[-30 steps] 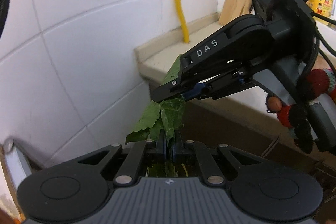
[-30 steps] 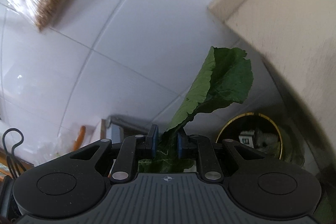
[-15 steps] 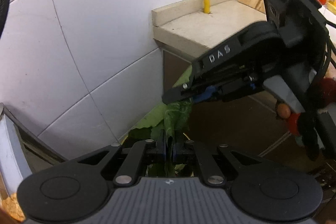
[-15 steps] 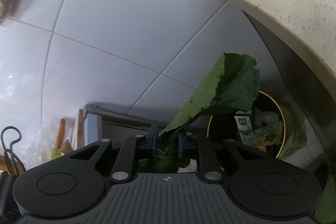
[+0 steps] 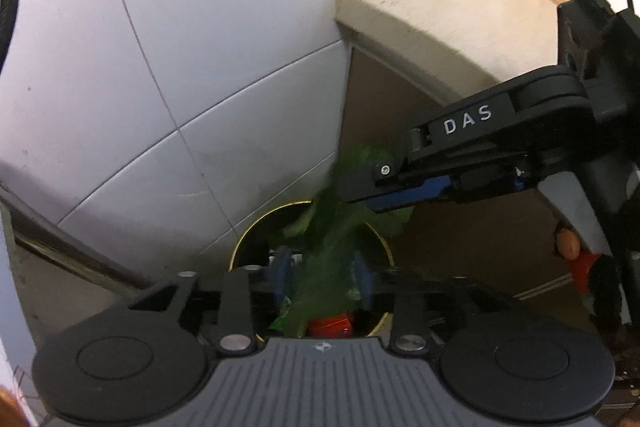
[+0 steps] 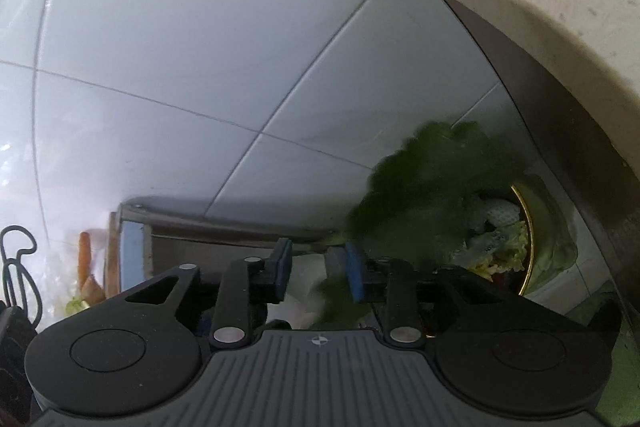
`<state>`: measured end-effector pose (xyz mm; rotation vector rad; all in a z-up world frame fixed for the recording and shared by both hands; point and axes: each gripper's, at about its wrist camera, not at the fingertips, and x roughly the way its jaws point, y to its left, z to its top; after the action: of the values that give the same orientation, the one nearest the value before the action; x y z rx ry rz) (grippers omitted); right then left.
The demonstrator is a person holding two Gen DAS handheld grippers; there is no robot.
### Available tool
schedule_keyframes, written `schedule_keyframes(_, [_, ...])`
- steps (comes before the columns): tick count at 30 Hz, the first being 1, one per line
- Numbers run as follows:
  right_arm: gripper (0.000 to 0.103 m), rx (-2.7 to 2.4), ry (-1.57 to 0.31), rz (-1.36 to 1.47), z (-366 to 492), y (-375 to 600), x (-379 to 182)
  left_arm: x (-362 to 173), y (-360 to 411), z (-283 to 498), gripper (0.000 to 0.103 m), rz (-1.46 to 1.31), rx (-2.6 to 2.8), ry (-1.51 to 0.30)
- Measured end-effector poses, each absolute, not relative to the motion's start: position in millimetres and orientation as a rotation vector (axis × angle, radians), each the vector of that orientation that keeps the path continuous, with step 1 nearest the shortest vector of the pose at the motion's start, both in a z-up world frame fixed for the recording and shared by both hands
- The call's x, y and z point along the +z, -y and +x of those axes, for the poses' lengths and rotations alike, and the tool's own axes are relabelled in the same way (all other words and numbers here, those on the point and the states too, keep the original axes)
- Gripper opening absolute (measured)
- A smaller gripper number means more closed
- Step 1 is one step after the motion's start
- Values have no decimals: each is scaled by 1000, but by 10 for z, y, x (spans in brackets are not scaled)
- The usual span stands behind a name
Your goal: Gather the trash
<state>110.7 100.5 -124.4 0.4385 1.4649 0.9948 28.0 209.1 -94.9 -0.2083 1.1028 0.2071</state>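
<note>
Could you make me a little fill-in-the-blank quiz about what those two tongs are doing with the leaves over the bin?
1. In both wrist views, the pads of the tongs stand ____, no longer pinching anything.
2. The blurred leaf between the left tongs is ____ in colour.
3. The round trash bin under the tongs has a ____-coloured rim.
4. In the left wrist view, the right tongs carry the letters ____.

Missing words: open; green; gold; DAS

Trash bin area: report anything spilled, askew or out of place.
Nothing spilled that shows. Green leaves blur between the open left gripper fingers above the gold-rimmed bin, and a leaf hangs by the open right gripper. A carrot lies further left.
</note>
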Motion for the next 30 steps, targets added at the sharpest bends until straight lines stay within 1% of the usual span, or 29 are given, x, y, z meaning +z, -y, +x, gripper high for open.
schedule_keyframes(1, [45, 992, -1470, 434, 1122, -1031, -1276, -976, -2094, 295, 36, -208, 213, -1107])
schedule_keyframes(7, [47, 976, -1469, 366, 1134, -1140, -1390, -1085, -2193, 308, 37, -278, 248, -1129])
schedule_keyframes(9, [50, 975, -1465, 333, 1089, -1142, -1372, -1046, -2236, 246, 37, -308, 259, -1107])
schedule_keyframes(12, [53, 981, -1435, 283, 1028, -1082, -1244, -997, -2286, 201, 37, -331, 283, -1071])
schedule_keyframes(13, [58, 981, -1410, 263, 1011, -1056, -1177, -982, -2283, 191, 38, -329, 284, -1061])
schedule_keyframes(15, [65, 971, -1347, 212, 956, -989, -1027, -949, -2262, 184, 38, -310, 289, -1048])
schedule_keyframes(19, [65, 949, -1274, 194, 846, -817, -815, -804, -2195, 132, 39, -232, 324, -973])
schedule_keyframes(20, [65, 944, -1266, 205, 827, -779, -774, -753, -2190, 111, 42, -222, 333, -956])
schedule_keyframes(24, [67, 920, -1221, 230, 736, -626, -593, -548, -2143, -2, 46, -213, 366, -898])
schedule_keyframes(27, [72, 905, -1170, 229, 617, -515, -421, -376, -2087, -135, 54, -199, 400, -842])
schedule_keyframes(28, [72, 904, -1152, 222, 568, -484, -356, -322, -2059, -187, 61, -187, 408, -823])
schedule_keyframes(29, [73, 901, -1132, 217, 513, -449, -296, -275, -2033, -230, 70, -177, 414, -808])
schedule_keyframes(30, [74, 899, -1108, 212, 448, -408, -227, -233, -2005, -275, 75, -170, 418, -794])
